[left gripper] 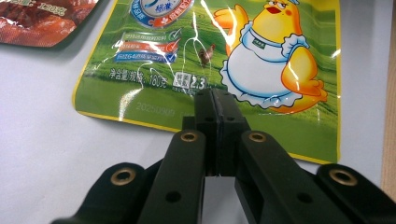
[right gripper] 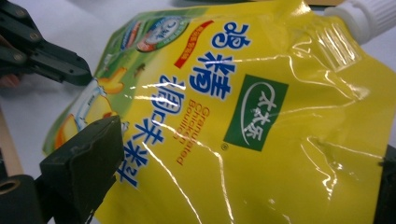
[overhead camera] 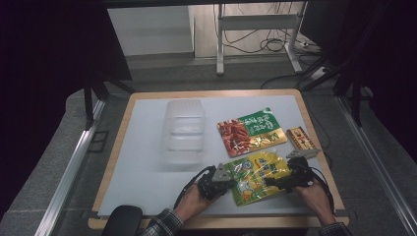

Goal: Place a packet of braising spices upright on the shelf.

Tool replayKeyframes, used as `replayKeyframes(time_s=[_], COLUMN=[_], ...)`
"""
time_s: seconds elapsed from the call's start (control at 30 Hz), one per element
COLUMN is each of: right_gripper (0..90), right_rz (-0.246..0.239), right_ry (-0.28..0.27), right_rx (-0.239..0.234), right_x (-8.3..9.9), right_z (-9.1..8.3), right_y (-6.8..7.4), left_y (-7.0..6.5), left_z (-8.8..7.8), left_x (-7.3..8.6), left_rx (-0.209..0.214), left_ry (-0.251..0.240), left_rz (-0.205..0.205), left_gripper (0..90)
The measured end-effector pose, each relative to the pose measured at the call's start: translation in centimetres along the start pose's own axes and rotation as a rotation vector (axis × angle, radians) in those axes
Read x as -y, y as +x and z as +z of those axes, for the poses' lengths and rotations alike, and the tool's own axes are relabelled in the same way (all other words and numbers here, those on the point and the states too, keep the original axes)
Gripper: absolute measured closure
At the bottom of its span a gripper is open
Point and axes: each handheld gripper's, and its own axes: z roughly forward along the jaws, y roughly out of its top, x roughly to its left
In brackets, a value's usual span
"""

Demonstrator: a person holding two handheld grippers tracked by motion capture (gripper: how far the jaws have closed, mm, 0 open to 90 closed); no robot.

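Jaws flank pouch [overhead camera: 255, 176]; spout toward far right.

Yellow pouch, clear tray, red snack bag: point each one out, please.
Yellow pouch [overhead camera: 255, 176]: high view, middle of its printed front.
Clear tray [overhead camera: 184, 130]: high view, its middle rib.
Red snack bag [overhead camera: 251, 130]: high view, centre, where red meets green.
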Motion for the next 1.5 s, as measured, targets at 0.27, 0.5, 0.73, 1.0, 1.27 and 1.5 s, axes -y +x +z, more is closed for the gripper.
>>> replayKeyframes(time_s=[0.27,0.5,0.73,1.0,1.27,1.5], right_gripper=[3.6,53.6,78.6,82.0,83.8,81.8], right_rz=[0.076,0.071,0.004,0.056,0.017,0.025], right_ry=[-0.015,-0.054,-0.066,-0.086,-0.115,-0.139], right_rx=[-0.050,0.050,0.102,0.052,0.041,0.011], right_x=[-0.4,-0.6,-0.9,-1.2,-1.7,-1.9], right_z=[-0.4,-1.6,-2.0,-2.5,-3.0,-3.4], right_y=[0.0,0.4,1.4,1.3,2.0,2.0], left_y=[0.2,0.1,-0.3,-0.2,-0.3,0.3], left_z=[-0.1,-0.3,-0.9,-3.0,-4.1,-5.1], left_x=[0.1,0.3,0.2,0.5,1.1,1.6], left_rx=[0.005,-0.036,-0.089,-0.068,-0.071,-0.076], left_ry=[-0.003,-0.015,-0.016,-0.068,-0.093,-0.106], left_rz=[-0.008,-0.023,0.001,0.001,0.021,0.023], left_gripper=[90.0,79.9,69.2,50.9,27.8,20.4])
